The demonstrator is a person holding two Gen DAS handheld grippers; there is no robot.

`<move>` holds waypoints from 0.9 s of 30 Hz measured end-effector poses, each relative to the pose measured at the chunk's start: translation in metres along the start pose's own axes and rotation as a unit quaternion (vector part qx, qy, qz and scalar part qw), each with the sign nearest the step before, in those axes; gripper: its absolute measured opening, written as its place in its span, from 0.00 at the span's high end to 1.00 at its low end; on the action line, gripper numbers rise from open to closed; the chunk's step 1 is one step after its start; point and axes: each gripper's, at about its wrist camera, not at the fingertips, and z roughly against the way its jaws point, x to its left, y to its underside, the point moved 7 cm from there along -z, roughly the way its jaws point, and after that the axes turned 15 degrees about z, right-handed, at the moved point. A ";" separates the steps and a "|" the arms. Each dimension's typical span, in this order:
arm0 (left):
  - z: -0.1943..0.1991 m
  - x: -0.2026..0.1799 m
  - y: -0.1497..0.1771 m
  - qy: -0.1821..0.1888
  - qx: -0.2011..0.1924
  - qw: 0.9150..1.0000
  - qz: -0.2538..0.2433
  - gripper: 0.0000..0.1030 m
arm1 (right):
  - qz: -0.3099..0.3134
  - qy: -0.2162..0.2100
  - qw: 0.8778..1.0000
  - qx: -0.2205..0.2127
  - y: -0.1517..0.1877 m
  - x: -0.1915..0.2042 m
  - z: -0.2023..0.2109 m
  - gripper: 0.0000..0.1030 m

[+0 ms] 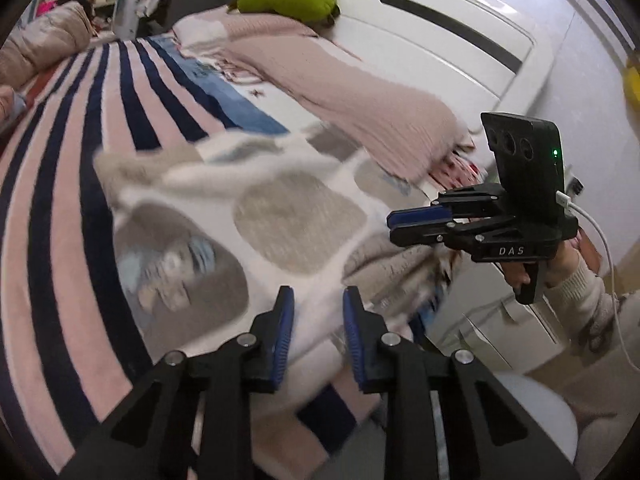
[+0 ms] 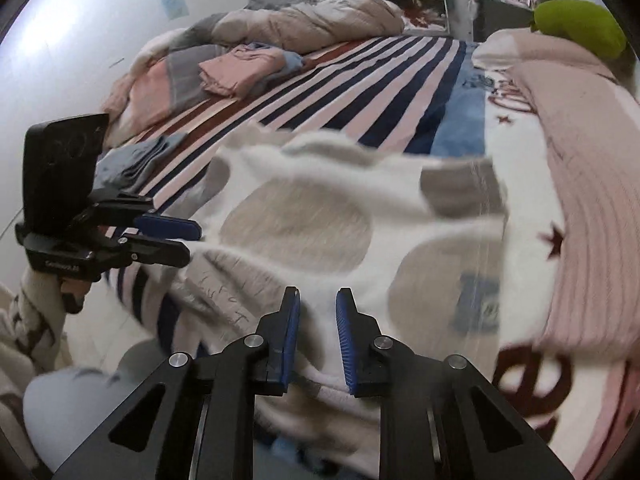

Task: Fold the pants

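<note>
The pants (image 1: pixel 280 216) are white fleece with large grey patches and lie blurred across the striped bed. Their near edge runs between the blue pads of my left gripper (image 1: pixel 318 300), whose jaws stand narrow and pinch the fabric. My right gripper (image 2: pixel 318 300) pinches the same edge further along, with white fleece (image 2: pixel 320 208) filling the small gap between its pads. From the side, each gripper shows in the other's view with its fingers nearly together at the pants' edge: the right gripper (image 1: pixel 390 226) and the left gripper (image 2: pixel 192 240). A hand in a white knit sleeve holds each one.
A pink and navy striped bedspread (image 1: pixel 80 160) covers the bed. A pink knit blanket (image 1: pixel 360 92) and a green pillow (image 1: pixel 288 0) lie by the white headboard (image 1: pixel 440 40). Folded pink clothes (image 2: pixel 240 68), a folded blue-grey garment (image 2: pixel 132 164) and a bunched quilt (image 2: pixel 312 20) sit farther off.
</note>
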 end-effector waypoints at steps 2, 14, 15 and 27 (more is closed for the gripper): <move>-0.001 0.003 0.009 -0.004 0.007 1.000 0.003 0.79 | -0.018 -0.003 1.000 0.000 0.015 0.005 0.002 0.87; 0.034 0.001 0.001 -0.017 -0.049 0.998 0.028 0.40 | -0.063 0.050 0.996 -0.038 0.035 0.004 0.039 0.66; 0.041 0.005 -0.004 -0.027 -0.062 0.997 0.033 0.40 | -0.063 0.060 0.995 -0.049 0.029 0.000 0.046 0.56; 0.023 0.082 -0.035 -0.089 -0.090 0.976 0.177 0.39 | -0.109 0.141 0.983 -0.040 0.020 -0.072 0.034 0.43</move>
